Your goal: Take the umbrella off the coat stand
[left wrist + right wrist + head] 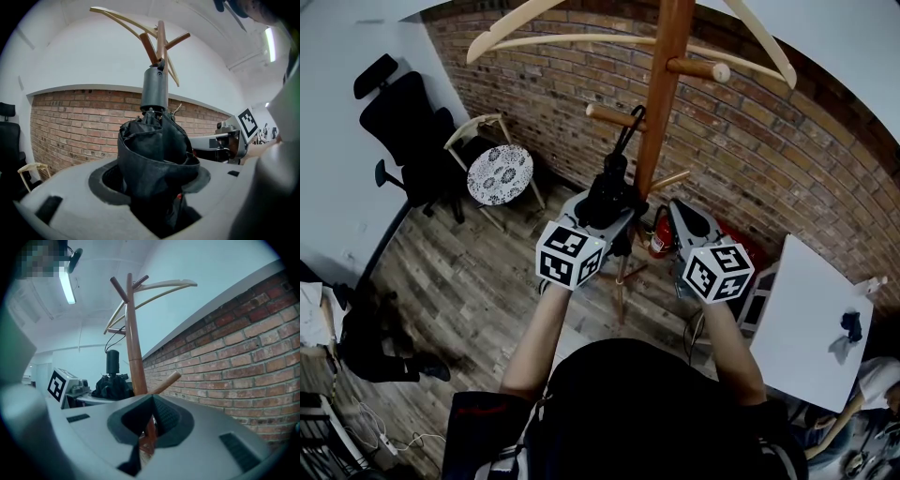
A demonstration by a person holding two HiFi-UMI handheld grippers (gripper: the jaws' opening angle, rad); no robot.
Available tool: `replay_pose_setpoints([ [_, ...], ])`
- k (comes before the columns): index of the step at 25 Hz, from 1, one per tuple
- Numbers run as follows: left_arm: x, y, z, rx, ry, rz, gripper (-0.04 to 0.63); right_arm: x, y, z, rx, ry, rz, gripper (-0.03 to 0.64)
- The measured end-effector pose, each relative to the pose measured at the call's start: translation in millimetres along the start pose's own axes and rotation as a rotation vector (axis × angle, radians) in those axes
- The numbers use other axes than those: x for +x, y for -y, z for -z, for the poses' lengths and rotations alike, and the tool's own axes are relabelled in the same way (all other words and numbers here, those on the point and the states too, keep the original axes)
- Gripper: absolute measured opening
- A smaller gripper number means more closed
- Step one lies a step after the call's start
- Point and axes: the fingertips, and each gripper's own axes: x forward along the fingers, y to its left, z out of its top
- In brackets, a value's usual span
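Observation:
The folded black umbrella [607, 192] sits between the jaws of my left gripper [602, 208], which is shut on its bunched fabric [152, 154]. The umbrella's grey handle [154, 89] points up, and a thin black strap [626, 131] runs from it to a wooden peg [614, 116] on the coat stand [664, 103]. My right gripper [686, 217] hovers just right of the pole at about the same height, shut and holding nothing. In the right gripper view [152, 420], the stand's pole [133, 348] rises ahead, with the umbrella [111, 383] to its left.
Pale wooden hangers [581, 39] crown the stand in front of a brick wall [769, 159]. A red fire extinguisher [661, 234] stands at the stand's base. A chair with a patterned cushion [499, 173] and a black office chair [411, 131] are at the left, and a white table [811, 319] is at the right.

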Motion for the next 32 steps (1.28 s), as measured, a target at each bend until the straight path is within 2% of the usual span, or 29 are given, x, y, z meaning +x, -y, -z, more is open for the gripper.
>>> replay_pose_setpoints([
  [13,-20.2,-4.7,-18.8,-0.002,0.057,-0.017,0.281,8.1,-19.2,-5.5,-0.022,-0.002,-0.033,0.028],
  [32,-43.8,-21.3,-34.1,-0.007,0.093,-0.055,0.281,22.1,-41.2,-12.7,-0.032,0.001,-0.073,0.029],
])
